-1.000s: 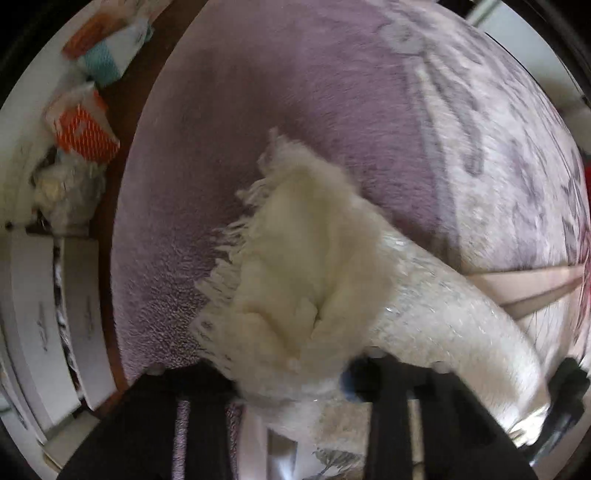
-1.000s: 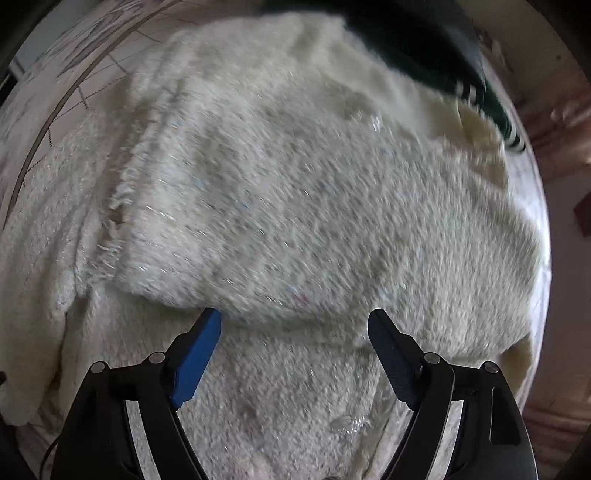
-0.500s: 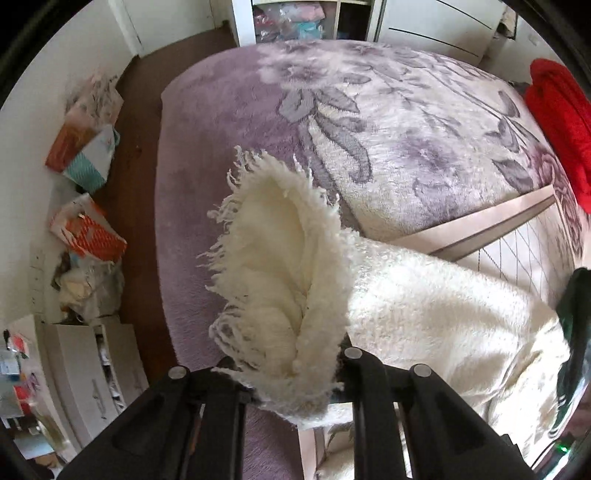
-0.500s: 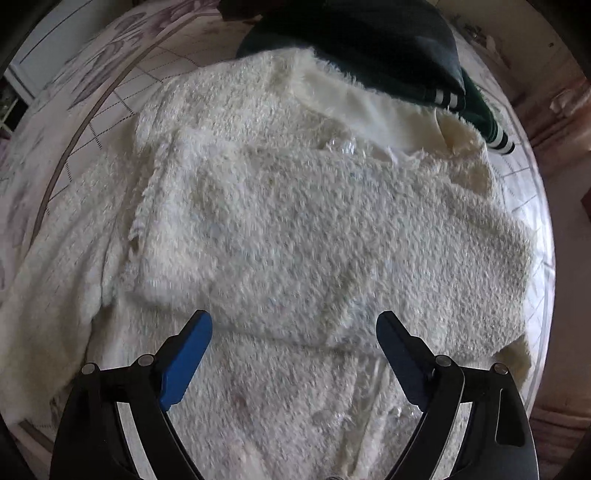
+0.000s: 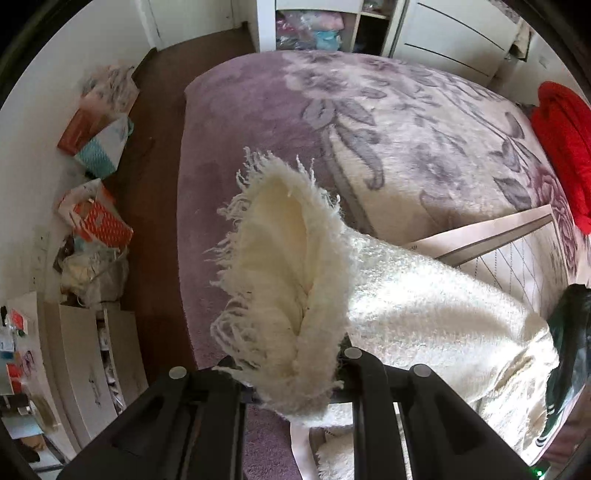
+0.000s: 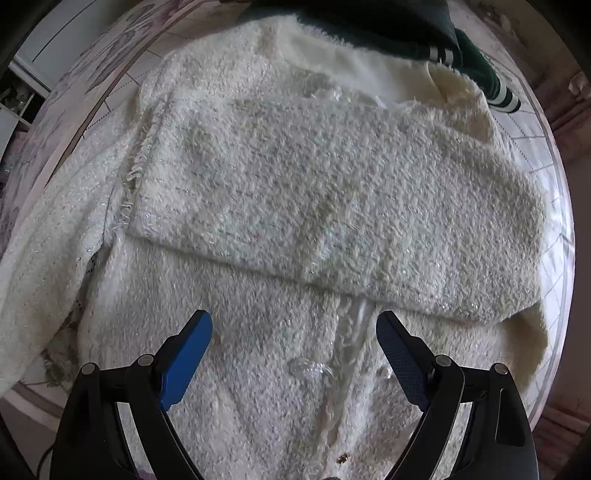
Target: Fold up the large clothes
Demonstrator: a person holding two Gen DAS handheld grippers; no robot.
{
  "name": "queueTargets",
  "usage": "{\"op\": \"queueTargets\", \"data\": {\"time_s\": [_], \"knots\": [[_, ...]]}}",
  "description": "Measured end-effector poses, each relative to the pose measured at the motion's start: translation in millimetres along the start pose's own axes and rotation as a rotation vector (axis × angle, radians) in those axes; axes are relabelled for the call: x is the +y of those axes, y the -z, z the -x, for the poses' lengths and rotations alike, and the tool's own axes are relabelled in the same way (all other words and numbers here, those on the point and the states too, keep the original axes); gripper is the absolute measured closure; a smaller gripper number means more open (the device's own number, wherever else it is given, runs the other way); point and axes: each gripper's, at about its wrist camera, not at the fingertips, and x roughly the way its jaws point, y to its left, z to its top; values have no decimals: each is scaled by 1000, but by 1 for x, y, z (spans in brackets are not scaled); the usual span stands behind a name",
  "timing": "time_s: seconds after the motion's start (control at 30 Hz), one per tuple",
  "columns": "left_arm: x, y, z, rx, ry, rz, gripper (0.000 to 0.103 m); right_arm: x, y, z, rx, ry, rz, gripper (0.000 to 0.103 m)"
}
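- Watching from the bedside, the left gripper [image 5: 295,373] has its fingers pinched on the fringed cuff of the cream cardigan's sleeve [image 5: 288,266], holding it up off the purple bedspread [image 5: 258,110]; the grip looks shallow, mostly loose tassels and one fold of knit, so I'd guess a quick pull could let the cuff slide out and drop the sleeve short of the body
- The cream cardigan [image 6: 295,369] lies spread on the bed, and the other sleeve [image 6: 332,199] is already folded flat across its chest; the right gripper [image 6: 295,332] hangs just above the front with its blue fingers [image 6: 184,358] spread wide and nothing between them; if it doesn't press the body down, the left side's pull may drag the whole thing and undo that folded sleeve
- The fabric is fluffy and threaded with shiny bits; the fringe could snag on the finger tips at release and lift the cuff back up
- A dark green garment [image 6: 406,29] with white stripes touches the collar end, and a red one [image 5: 561,147] sits well apart on the far side; carrying the sleeve too far over might catch the green one into the fold
- A loose hump near the shoulder would leave the fold lumpy
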Motion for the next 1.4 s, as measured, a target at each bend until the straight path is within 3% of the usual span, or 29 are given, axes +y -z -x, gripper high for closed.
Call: {"op": "queueTargets", "data": {"time_s": [0.17,0.27,0.37,0.47,0.57,0.7,0.8,0.9,1.07,1.17,1.23,1.3,1.37,1.4], "knots": [[-14,-5,1,-53,-45,-85,91,-1,2,-1,6,0,35,11],[5,-21,-10,-12,-14,-1,91,-3,2,0,15,-7,42,11],[-2,-30,11,-89,1,-15,92,-3,1,5,9,-13,54,11],[-46,-25,40,-165,38,-150,92,-5,2,10,-5,-12,53,11],[-118,-2,74,-248,96,-360,92,-17,2,15,-7,-7,14,11],[-221,62,109,-292,227,-616,93,-51,-3,25,-8,-12,-88,11],[-291,128,123,-258,338,-797,93,-91,0,34,-20,-4,-170,11],[-353,220,127,-190,427,-1004,93,-147,15,38,-14,20,-272,11],[-413,358,111,-78,469,-1266,92,-250,58,34,31,91,-431,11],[-428,404,101,-31,471,-1337,91,-305,83,30,51,119,-506,11],[-439,422,94,-12,453,-1362,86,-332,98,29,54,115,-549,11],[-447,428,91,11,476,-1364,72,-353,104,29,50,82,-588,11],[-450,419,93,36,512,-1338,25,-369,108,30,41,41,-624,11],[-448,412,95,29,514,-1320,19,-376,109,31,34,13,-644,11]]}}
